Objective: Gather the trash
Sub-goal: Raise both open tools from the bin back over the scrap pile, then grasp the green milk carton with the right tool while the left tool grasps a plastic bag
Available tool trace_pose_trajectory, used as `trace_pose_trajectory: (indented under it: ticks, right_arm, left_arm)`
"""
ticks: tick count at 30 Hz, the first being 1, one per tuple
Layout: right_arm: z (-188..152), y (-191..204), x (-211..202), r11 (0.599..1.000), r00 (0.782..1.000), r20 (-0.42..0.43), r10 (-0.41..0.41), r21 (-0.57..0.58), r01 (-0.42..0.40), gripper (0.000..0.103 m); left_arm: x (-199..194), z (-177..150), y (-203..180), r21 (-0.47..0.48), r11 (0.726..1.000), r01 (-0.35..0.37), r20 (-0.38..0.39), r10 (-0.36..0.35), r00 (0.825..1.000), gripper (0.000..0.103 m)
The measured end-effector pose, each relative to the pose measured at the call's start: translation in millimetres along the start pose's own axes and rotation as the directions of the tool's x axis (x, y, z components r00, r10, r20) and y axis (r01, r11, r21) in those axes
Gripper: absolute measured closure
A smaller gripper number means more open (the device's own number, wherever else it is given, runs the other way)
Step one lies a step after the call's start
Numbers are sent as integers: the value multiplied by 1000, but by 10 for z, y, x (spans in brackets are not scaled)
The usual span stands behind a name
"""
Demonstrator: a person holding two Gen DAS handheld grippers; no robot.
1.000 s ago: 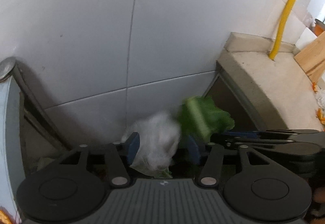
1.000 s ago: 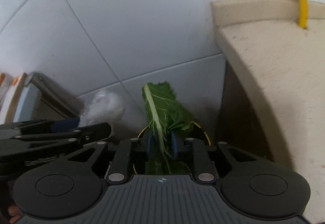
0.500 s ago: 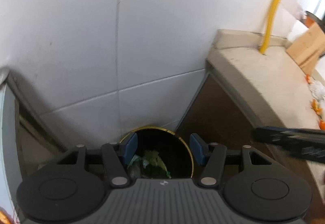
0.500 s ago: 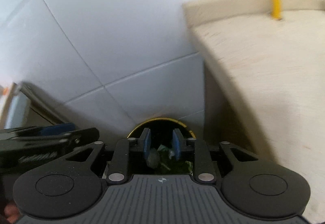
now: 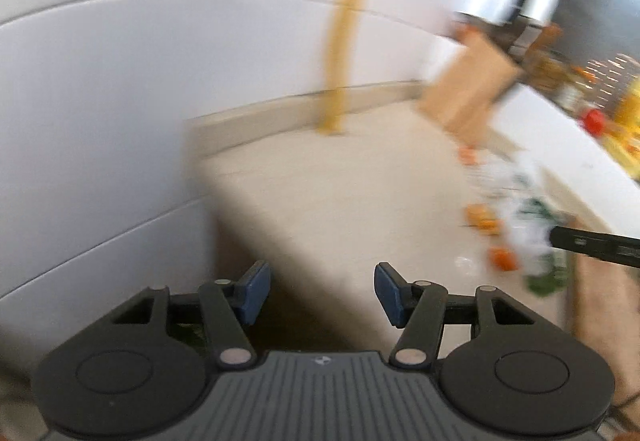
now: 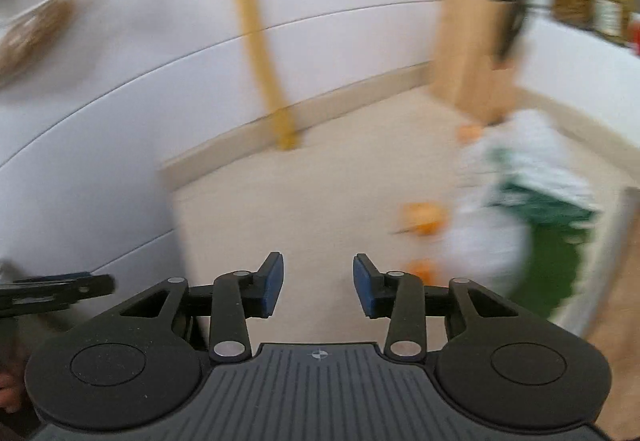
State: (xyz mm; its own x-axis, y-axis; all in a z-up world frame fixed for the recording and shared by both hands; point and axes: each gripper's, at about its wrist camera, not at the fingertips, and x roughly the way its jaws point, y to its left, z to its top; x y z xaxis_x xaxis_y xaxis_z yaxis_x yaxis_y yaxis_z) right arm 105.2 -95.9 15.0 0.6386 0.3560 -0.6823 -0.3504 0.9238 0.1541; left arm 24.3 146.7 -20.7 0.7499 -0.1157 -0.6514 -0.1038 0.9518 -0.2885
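Observation:
Both views are blurred by motion. My left gripper (image 5: 322, 295) is open and empty, above the left edge of the beige counter (image 5: 340, 193). My right gripper (image 6: 318, 287) is open and empty over the counter (image 6: 300, 209). On the counter's right side lie a white and green plastic bag (image 6: 520, 177), green leaves (image 6: 548, 273) and orange peel bits (image 6: 424, 215). The left wrist view shows the same bag (image 5: 516, 205), peel bits (image 5: 482, 219) and leaves (image 5: 546, 281), with the right gripper's tip (image 5: 592, 243) beside them. The bin is out of view.
A yellow pipe (image 5: 344, 41) rises from the counter by the white tiled wall (image 5: 120, 101). A wooden board (image 6: 472, 45) leans at the back right. Jars and bottles (image 5: 592, 97) stand further right. The left gripper (image 6: 52, 291) shows in the right wrist view.
Both grippers released the plastic wrap and the leaf into the bin, then lifted up and swung right toward the counter. Both are open and empty now.

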Motion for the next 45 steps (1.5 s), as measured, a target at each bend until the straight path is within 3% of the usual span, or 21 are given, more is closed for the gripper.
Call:
trace_pose_trajectory:
  ticks: [3, 5, 8, 9, 16, 19, 23, 26, 30, 36, 38, 41, 45]
  right_arm:
    - [55, -447, 18, 997, 999, 8, -52, 49, 51, 52]
    - [83, -635, 11, 994, 993, 20, -113, 6, 113, 52]
    - [93, -861, 23, 987, 989, 3, -145, -70, 145, 42]
    - [101, -915, 34, 983, 988, -1, -153, -99, 152, 38]
    - [231, -1225, 219, 939, 979, -24, -202, -290, 186, 38]
    - [248, -1304, 355, 901, 976, -36, -213, -393, 183, 36]
    - [324, -1424, 509, 874, 984, -56, -171, -470, 125, 36]
    - [398, -1457, 635, 845, 989, -66, -129, -529, 75, 36]
    - [492, -1468, 837, 799, 992, -96, -78, -601, 5, 27]
    - [599, -1465, 1084, 737, 985, -172, -22, -669, -100, 20]
    - [631, -1478, 1143, 732, 981, -193, -18, -671, -119, 20]
    - [667, -1515, 1192, 756, 976, -217, -31, -643, -119, 22]
    - [664, -1530, 1124, 787, 974, -209, -90, -615, -59, 36]
  left_arm:
    - [188, 154, -430, 67, 992, 107, -21, -106, 994, 51]
    - [302, 225, -722, 119, 979, 168, -48, -163, 985, 48]
    - [486, 314, -1130, 159, 955, 251, -99, -238, 966, 48]
    - [575, 340, -1246, 170, 949, 267, -113, -250, 962, 48]
    - [1141, 414, -1842, 193, 920, 340, -234, -294, 927, 48]
    - [1345, 412, -1919, 168, 920, 354, -281, -300, 912, 48]
    - [1550, 394, -1975, 130, 930, 343, -316, -289, 904, 48]
    - [1641, 418, -2027, 113, 935, 336, -332, -283, 900, 48]
    - [1669, 423, -2053, 103, 939, 330, -341, -278, 898, 48]
    - [1745, 443, -2092, 113, 943, 312, -364, -253, 896, 48]
    - [1783, 452, -2103, 108, 942, 317, -367, -258, 893, 48]
    - [1843, 460, -2108, 95, 938, 333, -370, -277, 887, 48]
    - [1835, 465, -2133, 108, 935, 338, -355, -281, 892, 56]
